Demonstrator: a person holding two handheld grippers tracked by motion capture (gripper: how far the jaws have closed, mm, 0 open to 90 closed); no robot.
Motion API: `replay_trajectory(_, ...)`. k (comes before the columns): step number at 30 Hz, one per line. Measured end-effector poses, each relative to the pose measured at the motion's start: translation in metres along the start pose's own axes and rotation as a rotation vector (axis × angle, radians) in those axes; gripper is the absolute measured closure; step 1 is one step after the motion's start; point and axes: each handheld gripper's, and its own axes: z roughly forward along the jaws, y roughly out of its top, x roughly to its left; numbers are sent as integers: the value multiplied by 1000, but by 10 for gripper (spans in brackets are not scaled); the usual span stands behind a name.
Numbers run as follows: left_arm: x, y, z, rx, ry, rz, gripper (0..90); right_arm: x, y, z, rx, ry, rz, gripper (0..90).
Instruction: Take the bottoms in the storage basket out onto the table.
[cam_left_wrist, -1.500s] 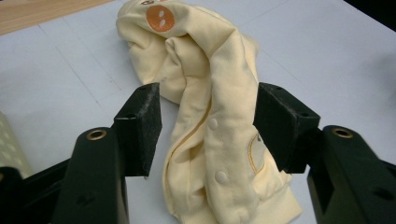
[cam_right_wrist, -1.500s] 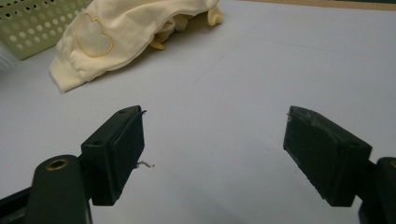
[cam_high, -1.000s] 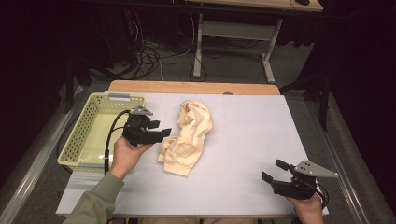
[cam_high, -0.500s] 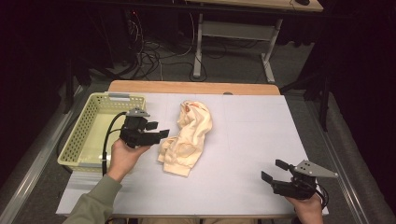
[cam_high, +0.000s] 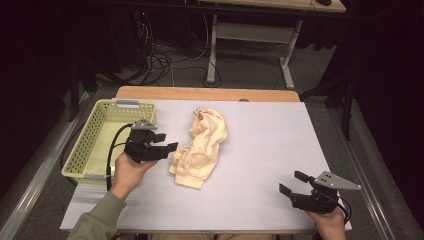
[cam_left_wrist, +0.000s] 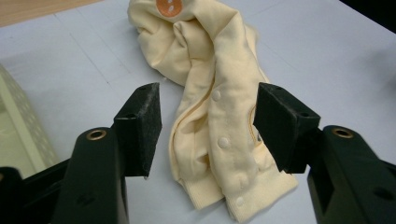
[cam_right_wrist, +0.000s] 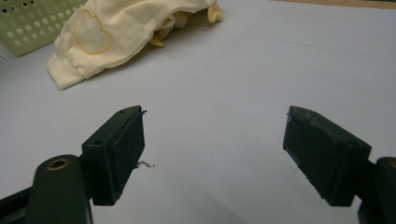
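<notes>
We held the left tongs apart, just beside the crumpled cream baby garment lying mid-worktop near the green basket. Our right tongs stood apart too, well clear at the near right edge.

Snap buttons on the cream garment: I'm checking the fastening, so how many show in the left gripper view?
4 on the cream garment: one upper, one middle, one lower, one at the hem. Folds may hide more.
</notes>
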Motion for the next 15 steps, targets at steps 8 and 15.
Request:
replay_trajectory(8,0,-5,-4,-5,-1,0,403,0,0,0,3,-1,-1,210)
replay_trajectory(15,-2,-8,-10,-2,19,11,393,0,0,1,6,0,-2,210)
